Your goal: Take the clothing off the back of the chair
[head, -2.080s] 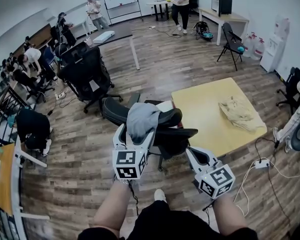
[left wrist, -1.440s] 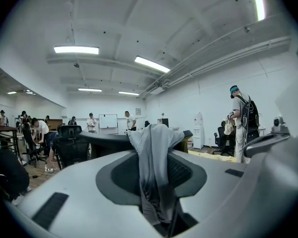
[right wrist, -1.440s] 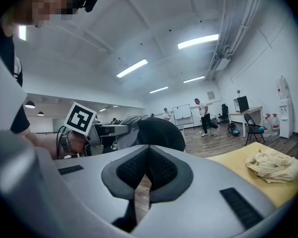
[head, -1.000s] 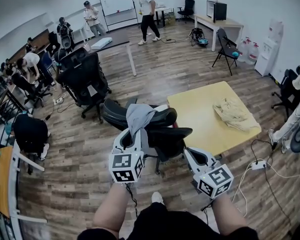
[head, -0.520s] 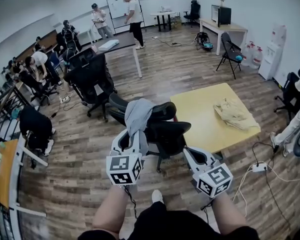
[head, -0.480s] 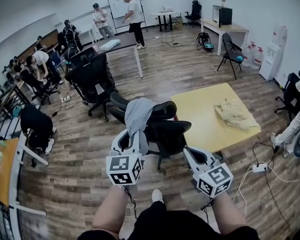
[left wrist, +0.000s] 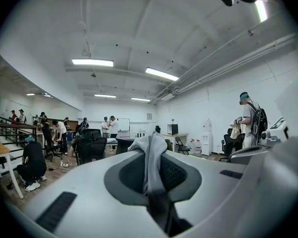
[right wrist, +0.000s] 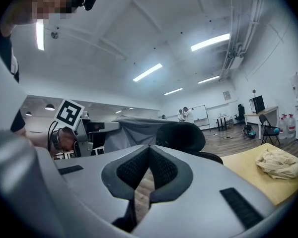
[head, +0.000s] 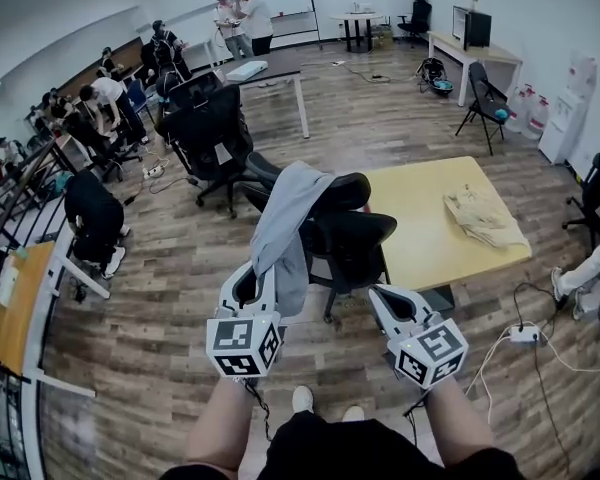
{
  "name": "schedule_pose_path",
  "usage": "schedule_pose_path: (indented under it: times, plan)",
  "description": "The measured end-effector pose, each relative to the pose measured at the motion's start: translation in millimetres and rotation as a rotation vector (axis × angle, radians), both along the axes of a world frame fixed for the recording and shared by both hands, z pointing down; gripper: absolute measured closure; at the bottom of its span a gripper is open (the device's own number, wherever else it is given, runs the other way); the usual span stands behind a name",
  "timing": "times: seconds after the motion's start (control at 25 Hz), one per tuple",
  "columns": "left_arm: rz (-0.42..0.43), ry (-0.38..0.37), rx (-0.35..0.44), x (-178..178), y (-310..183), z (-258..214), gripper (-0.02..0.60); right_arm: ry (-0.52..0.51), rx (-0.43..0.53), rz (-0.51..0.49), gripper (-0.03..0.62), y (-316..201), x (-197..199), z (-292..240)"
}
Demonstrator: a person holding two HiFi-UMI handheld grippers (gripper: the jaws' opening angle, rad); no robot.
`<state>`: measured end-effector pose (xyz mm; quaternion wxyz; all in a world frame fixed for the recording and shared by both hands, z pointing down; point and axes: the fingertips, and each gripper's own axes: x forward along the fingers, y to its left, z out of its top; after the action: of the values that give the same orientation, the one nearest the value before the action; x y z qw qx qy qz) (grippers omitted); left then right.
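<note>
- Your left gripper (head: 258, 280) clamps the lower end of the grey clothing (head: 285, 213); its jaws have just been closing on it.
- The clothing's upper part drapes over the back of the black chair (head: 358, 240).
- Your right gripper (head: 385, 298) is clenched and empty, near the chair.

The black chair (head: 352, 243) stood right ahead of the right gripper (head: 382, 296) and blocked the way forward. The grey clothing (head: 285, 223) hung down over the chair's left side and covered it. The yellow table (head: 420, 223) stood just beside the chair on the right, with a cream cloth (head: 483, 218) lying on it, so there was little room there. Left of the chair the wood floor (head: 170, 288) was bare, and a hand could pass. Further back, another black chair (head: 210, 133) and a long desk (head: 280, 63) were in the way
</note>
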<state>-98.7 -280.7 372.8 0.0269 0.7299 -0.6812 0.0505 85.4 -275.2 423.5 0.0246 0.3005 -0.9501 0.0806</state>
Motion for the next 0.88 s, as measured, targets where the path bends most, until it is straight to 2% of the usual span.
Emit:
schedule_pose_path:
  times: [0.48, 0.88]
  plan:
    - [-0.065, 0.004, -0.011, -61, 76, 10, 0.528, -0.025, -0.028, -0.051, 0.582, 31, -64, 7]
    - [-0.06, 0.038, -0.029, -132, 152, 19, 0.528, 0.0, -0.049, -0.027, 0.582, 97, -131, 7]
